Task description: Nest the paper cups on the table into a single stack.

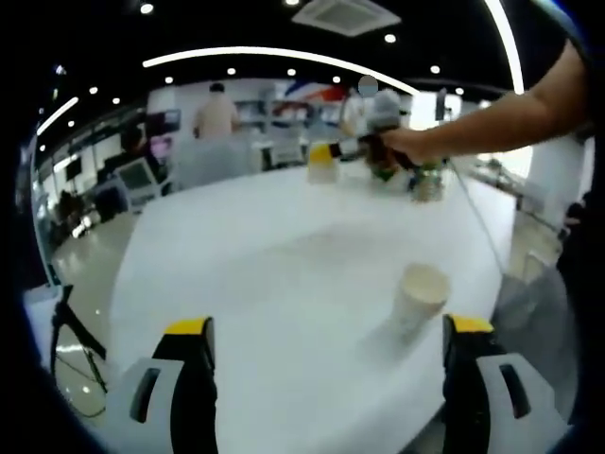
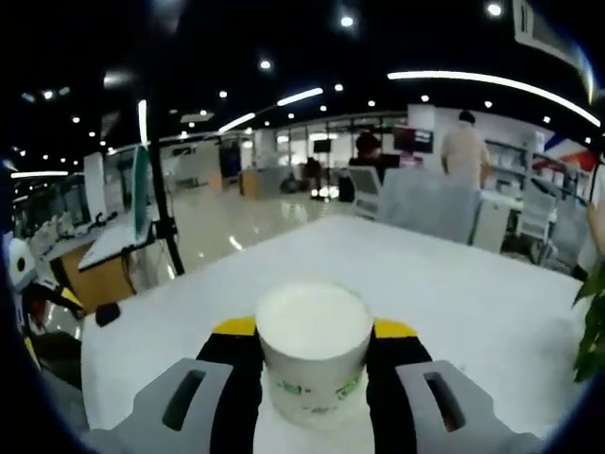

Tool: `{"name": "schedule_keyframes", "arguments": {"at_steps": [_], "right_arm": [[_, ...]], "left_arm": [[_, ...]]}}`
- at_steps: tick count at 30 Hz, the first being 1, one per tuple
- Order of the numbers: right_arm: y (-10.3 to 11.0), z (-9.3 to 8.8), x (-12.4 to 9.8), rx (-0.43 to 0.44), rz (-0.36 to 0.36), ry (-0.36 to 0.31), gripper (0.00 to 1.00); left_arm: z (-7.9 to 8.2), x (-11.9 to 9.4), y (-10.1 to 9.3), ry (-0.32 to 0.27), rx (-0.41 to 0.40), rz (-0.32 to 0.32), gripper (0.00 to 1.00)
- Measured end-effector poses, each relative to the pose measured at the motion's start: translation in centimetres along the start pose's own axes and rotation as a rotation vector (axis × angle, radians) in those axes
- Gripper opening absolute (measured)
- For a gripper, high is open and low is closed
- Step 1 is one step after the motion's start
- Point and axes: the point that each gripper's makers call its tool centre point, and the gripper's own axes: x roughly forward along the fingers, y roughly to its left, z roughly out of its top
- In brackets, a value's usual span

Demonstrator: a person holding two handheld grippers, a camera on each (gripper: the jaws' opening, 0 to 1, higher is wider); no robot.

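Note:
A white paper cup point(image 1: 419, 295) stands on the white table point(image 1: 284, 265), just ahead of my left gripper's right jaw. My left gripper point(image 1: 326, 329) is open, its yellow-tipped jaws wide apart with nothing between them. Far across the table sits a yellow cup point(image 1: 321, 163). In the right gripper view, my right gripper point(image 2: 312, 329) is shut on another white paper cup point(image 2: 312, 355) with green print, held low over the table point(image 2: 454, 284). A person's arm point(image 1: 492, 123) reaches in from the right of the left gripper view, holding a dark tool near the far edge.
A small potted plant point(image 1: 427, 180) stands at the table's far right; its leaves point(image 2: 591, 326) show at the right gripper view's edge. People, chairs point(image 2: 425, 203) and desks lie beyond the table. A tripod point(image 1: 76, 331) stands on the floor at the left.

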Motion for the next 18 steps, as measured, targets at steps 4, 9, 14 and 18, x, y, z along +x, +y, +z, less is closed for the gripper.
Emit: {"name": "schedule_keyframes", "arguments": {"at_steps": [4,9,14,18], "right_arm": [[0.1,1.4,-0.4,-0.016,-0.002,0.006,0.4],[0.2,3.0,-0.9,-0.054,0.02,0.031,0.4],[0.1,5.3,-1.6,-0.052,0.011,0.011,0.4],[0.5,5.8,-2.1,-0.048,0.009,0.004,0.4]], "left_arm": [[0.3,-0.3,0.2,-0.012,-0.004,-0.003,0.98],[0.8,-0.5,0.3,-0.031,-0.015,-0.002,0.98],[0.9,-0.8,0.0,-0.036,-0.01,-0.005,0.98],[0.9,-1.0,-0.2,-0.038,-0.005,-0.007,0.98]]}}
